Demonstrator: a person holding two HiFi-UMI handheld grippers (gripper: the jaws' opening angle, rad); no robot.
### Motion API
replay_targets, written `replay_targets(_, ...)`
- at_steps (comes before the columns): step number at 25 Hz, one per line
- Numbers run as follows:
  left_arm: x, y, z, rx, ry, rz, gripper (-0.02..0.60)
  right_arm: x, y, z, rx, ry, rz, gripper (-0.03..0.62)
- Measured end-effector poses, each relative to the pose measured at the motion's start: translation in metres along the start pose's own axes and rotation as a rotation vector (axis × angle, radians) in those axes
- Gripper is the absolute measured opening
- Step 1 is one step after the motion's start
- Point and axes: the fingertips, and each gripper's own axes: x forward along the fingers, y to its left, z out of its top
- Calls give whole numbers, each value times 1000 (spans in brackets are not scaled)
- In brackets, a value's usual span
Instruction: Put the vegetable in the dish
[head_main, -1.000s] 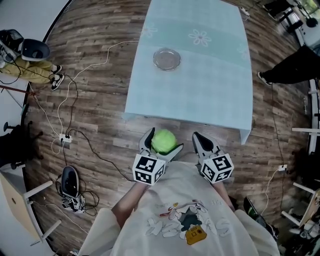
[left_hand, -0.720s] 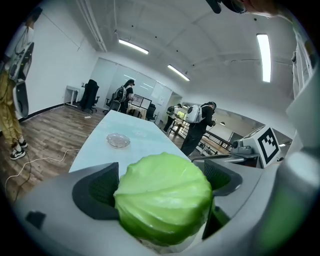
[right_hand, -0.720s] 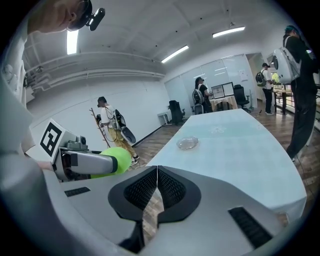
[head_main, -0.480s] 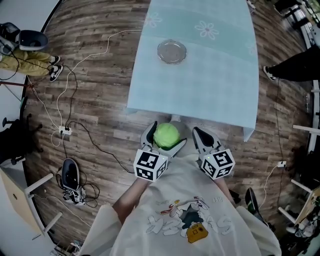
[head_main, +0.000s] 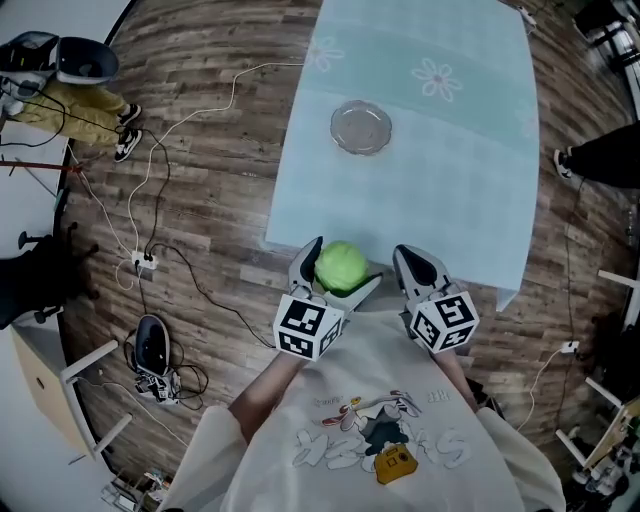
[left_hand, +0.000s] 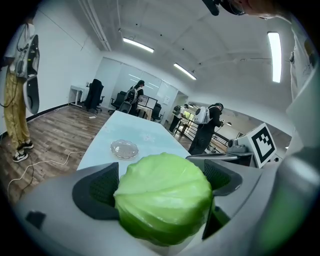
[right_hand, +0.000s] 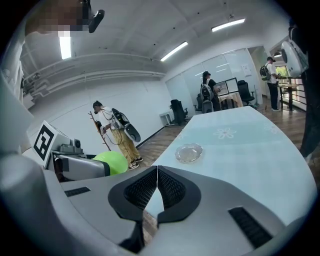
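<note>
Carrying step: the left tongs (head_main: 338, 270) clamp the green cabbage (head_main: 341, 263) over the tabletop (head_main: 450, 190) near edge, the right tongs (head_main: 408, 256) pressed together and empty, so next comes a forward reach to the glass dish (head_main: 361, 127), well apart

Dish (head_main: 361, 127) on table (head_main: 450, 210), cabbage (head_main: 341, 266) at near edge
Cabbage sits between the left gripper's (head_main: 343, 268) jaws; right gripper (head_main: 407, 254) just to its right, dish well beyond.

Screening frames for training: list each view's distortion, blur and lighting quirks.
Head view: fisheye bows the table edges and floor planks; even light, sharp. Left gripper view: dark vignetted corners, the cabbage close and slightly soft, ceiling lights blown out. Right gripper view: same vignette, glass dish crisp.
</note>
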Motion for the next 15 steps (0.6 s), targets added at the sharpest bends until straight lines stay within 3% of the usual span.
replay_targets(15, 83, 33, 76, 77, -20, 74, 545, 57, -83, 65, 30, -55, 41, 21)
